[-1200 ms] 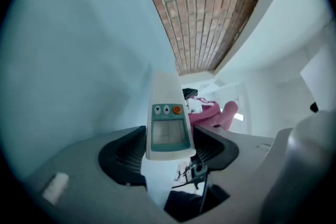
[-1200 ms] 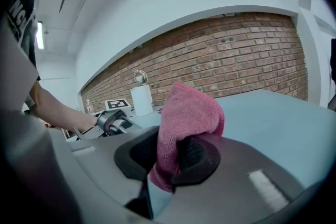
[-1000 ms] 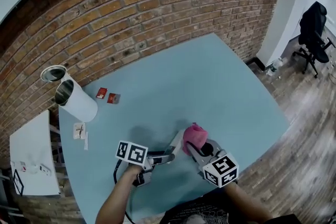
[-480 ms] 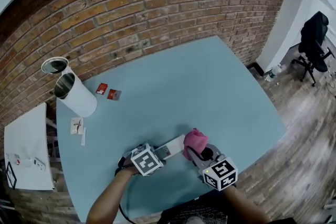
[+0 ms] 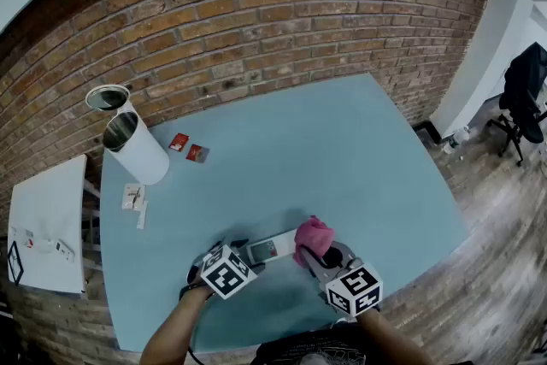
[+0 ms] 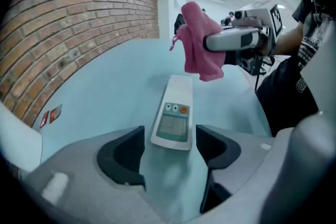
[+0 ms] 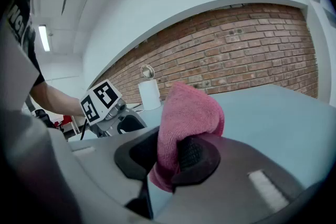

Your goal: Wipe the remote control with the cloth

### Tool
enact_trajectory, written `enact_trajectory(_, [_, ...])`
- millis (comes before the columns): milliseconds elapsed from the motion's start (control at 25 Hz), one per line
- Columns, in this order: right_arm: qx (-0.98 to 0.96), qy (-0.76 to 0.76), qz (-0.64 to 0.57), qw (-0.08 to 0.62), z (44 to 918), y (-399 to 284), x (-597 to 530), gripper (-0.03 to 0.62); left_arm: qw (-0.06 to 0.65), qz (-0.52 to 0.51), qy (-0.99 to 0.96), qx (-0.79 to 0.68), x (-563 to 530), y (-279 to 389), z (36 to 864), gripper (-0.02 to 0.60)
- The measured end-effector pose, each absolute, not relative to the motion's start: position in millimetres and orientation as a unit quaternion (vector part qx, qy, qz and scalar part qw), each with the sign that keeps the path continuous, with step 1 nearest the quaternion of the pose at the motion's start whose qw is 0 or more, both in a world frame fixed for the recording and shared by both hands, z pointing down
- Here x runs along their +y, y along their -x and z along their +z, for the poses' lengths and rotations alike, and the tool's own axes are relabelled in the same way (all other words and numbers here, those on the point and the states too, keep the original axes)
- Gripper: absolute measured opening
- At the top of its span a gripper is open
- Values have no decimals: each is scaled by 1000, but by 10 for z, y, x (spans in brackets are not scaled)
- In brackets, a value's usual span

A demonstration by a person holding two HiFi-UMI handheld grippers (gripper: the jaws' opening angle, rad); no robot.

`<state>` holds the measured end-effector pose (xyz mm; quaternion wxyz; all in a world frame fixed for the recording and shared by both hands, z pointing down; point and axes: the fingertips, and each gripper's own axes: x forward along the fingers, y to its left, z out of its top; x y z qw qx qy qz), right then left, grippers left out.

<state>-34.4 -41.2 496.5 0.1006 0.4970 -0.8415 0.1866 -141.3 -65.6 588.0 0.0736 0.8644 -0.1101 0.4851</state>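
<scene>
remote control point(image 5: 267, 249) flat at desk's point(image 5: 342, 150) 6 o'clock; likely light, rigid, slick, so take its long edges. left gripper point(image 6: 169, 149) fingers opening astride its end, not touching. right gripper point(image 7: 173, 157) pinching soft cloth point(image 5: 314, 237) at remote's 3 o'clock.

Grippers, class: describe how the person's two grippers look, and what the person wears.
Left gripper and right gripper: light grey bodies, rounded black pads, each with a white cube bearing black square markers. A black cable trails from the left one, whose jaws are opening, the remote control between them. The person wears a black short-sleeved shirt with print.
</scene>
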Motion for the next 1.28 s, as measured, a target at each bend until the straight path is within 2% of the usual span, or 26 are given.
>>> enact_trajectory(80, [-847,-486,186,102,4956,349,-378,65,106,439,-879,-152,-661,1407,5720,310])
enact_trajectory(200, [-856,-470,187,108,4958,345,-298,65,160,360,-895,-207,-570,1302,5453,267])
enact_trajectory(320, [-865,-452,186,115,4966,342,-226,64,175,299,-897,-273,-476,1220,5294,249])
enact_trajectory(360, [-868,-447,185,116,4961,337,-205,64,169,285,-894,-303,-461,1215,5247,140])
enact_trajectory(400, [-870,-441,185,115,4952,332,-183,64,164,271,-890,-329,-442,1205,5202,-2])
enact_trajectory(640, [-885,-414,182,108,4855,289,-11,64,183,215,-876,-391,-162,927,5054,0])
enact_trajectory(880, [-897,-388,180,115,4864,264,222,64,191,205,-837,-470,31,842,5042,-3])
enact_trajectory(1280, [-898,-377,190,126,4809,96,498,64,197,180,-816,-512,354,594,4933,-5])
